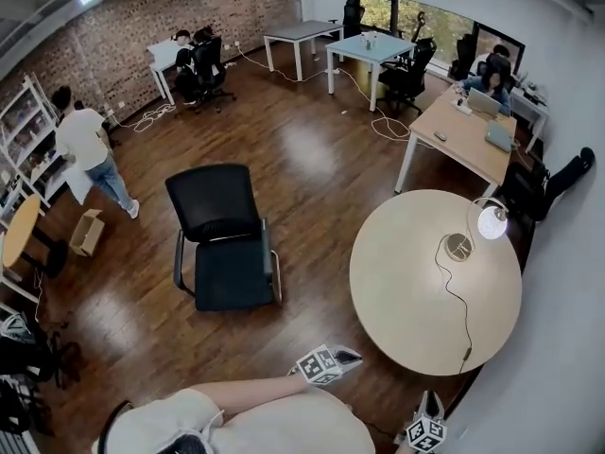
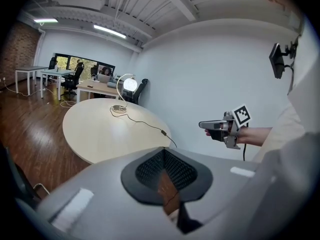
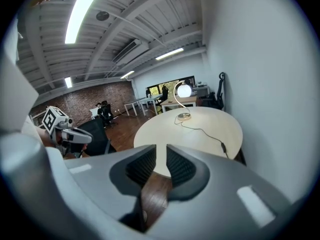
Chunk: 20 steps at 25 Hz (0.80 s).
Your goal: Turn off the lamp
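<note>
The lamp [image 1: 491,222] glows at the far right of the round table [image 1: 402,282]; its base [image 1: 458,247] trails a cord to an inline switch [image 1: 466,354] at the near edge. My left gripper [image 1: 326,362] and right gripper [image 1: 427,430] hover short of the table. In the left gripper view the lamp [image 2: 129,84] and switch [image 2: 163,132] lie ahead, my left gripper [image 2: 162,150] has its tips together, and the right gripper [image 2: 204,125] shows. The right gripper [image 3: 160,151] stands narrowly open and empty, facing the lamp [image 3: 184,90] and switch [image 3: 223,147].
A black office chair [image 1: 222,239] stands left of the table on the wood floor. A white wall [image 1: 567,348] runs close behind the table. A person [image 1: 87,149] stands by shelves at far left, near a cardboard box [image 1: 87,232]. Desks with seated people fill the back.
</note>
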### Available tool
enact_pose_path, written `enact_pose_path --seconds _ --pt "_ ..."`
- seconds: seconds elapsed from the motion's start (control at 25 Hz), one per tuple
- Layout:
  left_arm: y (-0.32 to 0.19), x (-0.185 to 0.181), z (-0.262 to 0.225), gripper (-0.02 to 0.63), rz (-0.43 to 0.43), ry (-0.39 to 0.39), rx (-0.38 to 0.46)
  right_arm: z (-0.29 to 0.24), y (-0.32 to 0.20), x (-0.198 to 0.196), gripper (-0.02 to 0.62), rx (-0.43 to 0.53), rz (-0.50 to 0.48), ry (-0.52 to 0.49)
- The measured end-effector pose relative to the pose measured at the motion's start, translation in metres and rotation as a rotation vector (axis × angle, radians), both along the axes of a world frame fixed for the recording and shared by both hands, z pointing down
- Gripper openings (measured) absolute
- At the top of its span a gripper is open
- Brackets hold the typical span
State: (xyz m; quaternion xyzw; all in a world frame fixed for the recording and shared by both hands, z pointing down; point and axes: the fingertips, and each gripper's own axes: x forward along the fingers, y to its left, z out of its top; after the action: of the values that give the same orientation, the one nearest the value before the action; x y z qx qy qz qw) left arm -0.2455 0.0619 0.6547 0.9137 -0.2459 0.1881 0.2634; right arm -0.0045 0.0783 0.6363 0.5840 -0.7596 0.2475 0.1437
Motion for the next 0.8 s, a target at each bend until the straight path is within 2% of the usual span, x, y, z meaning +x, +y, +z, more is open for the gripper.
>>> enact_pose_path --seconds 0.4,0.52,0.64,0.8 --pt "0.007 0.006 0.009 0.0 -0.031 -0.014 -0.01 0.011 0.008 0.009 0.058 0.006 -0.037 0.008" --pt "0.004 0.013 0.008 0.0 -0.021 -0.019 -0.005 0.013 0.008 0.018 0.058 0.008 -0.025 0.01" --pt "0.004 0.021 0.007 0.002 -0.01 -0.026 0.002 0.018 0.012 0.03 0.026 0.006 0.0 0.013" --pt "0.02 0.027 -0.014 0.002 -0.01 -0.044 0.012 0.011 0.027 0.041 0.021 0.0 0.004 0.009"
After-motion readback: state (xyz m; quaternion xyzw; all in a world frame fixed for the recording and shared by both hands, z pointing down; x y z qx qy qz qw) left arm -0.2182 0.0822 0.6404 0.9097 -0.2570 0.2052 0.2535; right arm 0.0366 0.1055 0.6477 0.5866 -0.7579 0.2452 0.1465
